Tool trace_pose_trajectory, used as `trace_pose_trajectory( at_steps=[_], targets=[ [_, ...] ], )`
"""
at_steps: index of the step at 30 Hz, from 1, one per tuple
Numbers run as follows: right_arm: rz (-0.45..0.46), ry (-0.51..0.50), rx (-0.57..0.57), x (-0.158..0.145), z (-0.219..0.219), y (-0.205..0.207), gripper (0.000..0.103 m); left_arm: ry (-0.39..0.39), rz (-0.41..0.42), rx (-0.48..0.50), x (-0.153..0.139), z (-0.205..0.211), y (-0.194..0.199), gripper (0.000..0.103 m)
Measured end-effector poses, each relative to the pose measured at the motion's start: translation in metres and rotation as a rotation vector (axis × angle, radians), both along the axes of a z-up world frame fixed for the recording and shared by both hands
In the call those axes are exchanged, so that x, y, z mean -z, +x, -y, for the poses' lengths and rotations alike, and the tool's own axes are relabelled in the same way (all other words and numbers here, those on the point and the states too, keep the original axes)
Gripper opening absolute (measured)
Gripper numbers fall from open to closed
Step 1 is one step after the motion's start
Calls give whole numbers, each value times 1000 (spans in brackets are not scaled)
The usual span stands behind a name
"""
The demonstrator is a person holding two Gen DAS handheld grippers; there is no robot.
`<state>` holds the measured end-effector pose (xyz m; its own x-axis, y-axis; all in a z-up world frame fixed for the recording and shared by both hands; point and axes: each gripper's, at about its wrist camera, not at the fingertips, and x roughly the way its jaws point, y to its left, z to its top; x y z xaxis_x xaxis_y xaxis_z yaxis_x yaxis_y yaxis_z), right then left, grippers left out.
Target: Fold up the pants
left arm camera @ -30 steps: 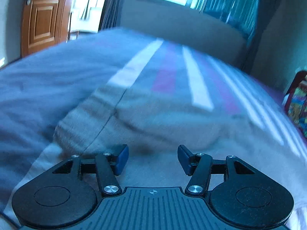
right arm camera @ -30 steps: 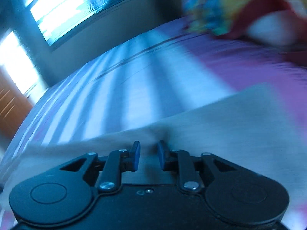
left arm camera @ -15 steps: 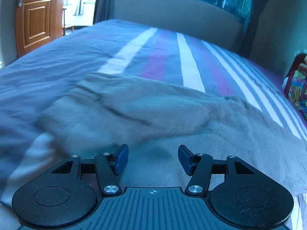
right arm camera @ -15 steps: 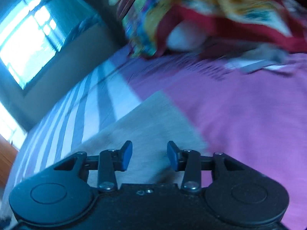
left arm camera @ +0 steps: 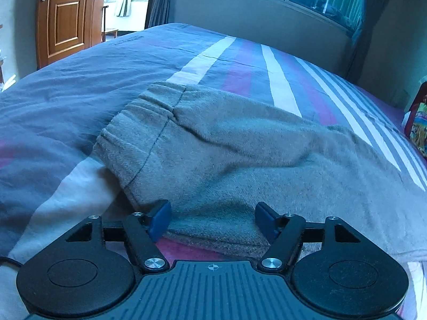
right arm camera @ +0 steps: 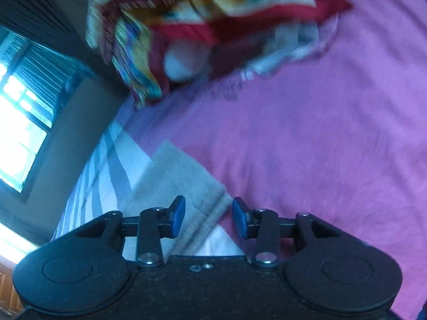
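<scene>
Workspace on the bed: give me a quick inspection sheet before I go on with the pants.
Surface: striped bedsheet, blue, white and purple bands; plain pink area by the right hand-held gripper.
Job's things: grey pants lying across the bed, waistband end toward the door; ribbed cuff at the right side.
Clutter: colourful red and yellow fabric heaped at the bed's far end.
Grippers: left hand-held gripper jaws opening, pads off the pants edge between them; right hand-held gripper open over the cuff.
Cables: nothing seen.
Surroundings: wooden door, window, dark curtains.
</scene>
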<state>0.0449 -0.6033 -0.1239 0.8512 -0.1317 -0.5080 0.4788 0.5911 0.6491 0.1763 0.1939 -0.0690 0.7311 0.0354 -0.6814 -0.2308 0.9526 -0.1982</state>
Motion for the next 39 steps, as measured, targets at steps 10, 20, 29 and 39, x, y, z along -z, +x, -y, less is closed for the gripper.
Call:
trace_pose_trajectory(
  at_steps=[10,20,29,39],
  targets=[
    [-4,18,-46,6,4,19,8,-10,0,13,0,0,-1,71],
    [77,44,-13,12,5,-16,57,-9,-10,12,2,1,3,71],
    [20,-109,-155,-8,-17,39,12,26,-33,19,3,7,8,75],
    [-31,-56,-150,19,4,30,14,72,-53,38,-5,10,13,75]
  ],
)
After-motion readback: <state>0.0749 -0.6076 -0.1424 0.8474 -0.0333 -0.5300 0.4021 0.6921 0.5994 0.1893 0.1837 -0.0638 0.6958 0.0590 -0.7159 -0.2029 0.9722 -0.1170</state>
